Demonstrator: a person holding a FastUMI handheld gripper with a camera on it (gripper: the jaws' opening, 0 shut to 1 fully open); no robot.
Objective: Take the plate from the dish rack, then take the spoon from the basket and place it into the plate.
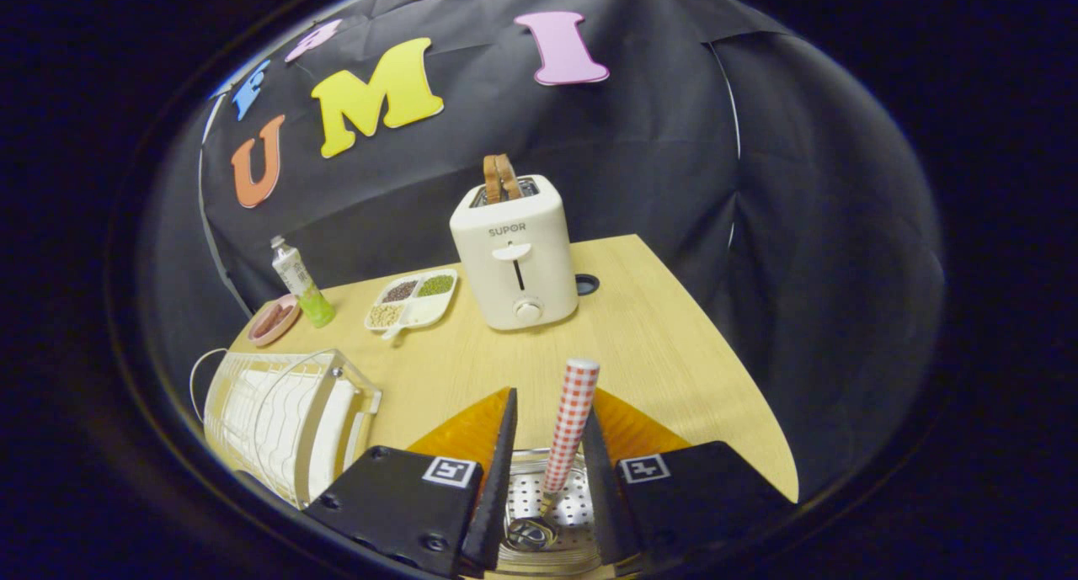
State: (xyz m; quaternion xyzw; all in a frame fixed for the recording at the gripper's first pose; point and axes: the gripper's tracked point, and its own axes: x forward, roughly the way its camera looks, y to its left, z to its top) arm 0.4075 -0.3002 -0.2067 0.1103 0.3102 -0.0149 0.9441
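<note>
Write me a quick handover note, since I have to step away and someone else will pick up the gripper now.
Gripper: open, fingers either side of the spoon's checked handle, not yet pressing.
Spoon stands in the perforated metal basket below the fingers.
Plate sits in the dish rack, beside the gripper.
Done: apparently nothing; the plate isn't out.
Left: take out the plate, then grip the spoon and place it into the plate.

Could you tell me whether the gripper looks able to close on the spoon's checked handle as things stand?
Probably yes: the gripper is open, and the spoon stands upright in the perforated basket between its fingers, nearer the right one, with nothing between them.
</note>
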